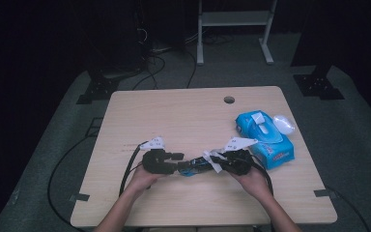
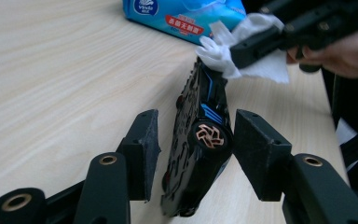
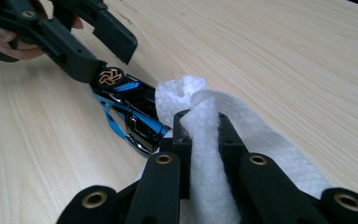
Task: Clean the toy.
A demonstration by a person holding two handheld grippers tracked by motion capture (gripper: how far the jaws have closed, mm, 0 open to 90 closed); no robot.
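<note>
A: Where is the toy car [image 2: 200, 144]?

B: Near the front edge of the table [image 1: 183, 116], about the middle, between the two grippers. It is black with blue trim and copper-coloured wheels, and it lies tipped on its side rather than on its wheels.

A: What does the left gripper [image 2: 193, 149] do with it?

B: Its jaws stand either side of the car's near end. The right pad is at the wheel; the left pad is clear of the body, with a gap showing. So the grasp is released, with the car between the jaws.

A: And the right gripper [image 3: 204, 135]?

B: Clenched on a white wet wipe [image 3: 205, 140], bunched upright between the pads. The wad's tip meets the car's other end.

A: Anything beside them?

B: A blue pack of wipes [image 1: 264, 136] lies to the right, just beyond the right hand [image 1: 256, 181], with its flap lifted. A round hole [image 1: 229, 99] sits in the far part of the tabletop. The left hand [image 1: 142, 178] comes in from the near edge, a cable [image 1: 128, 169] looping beside it.
</note>
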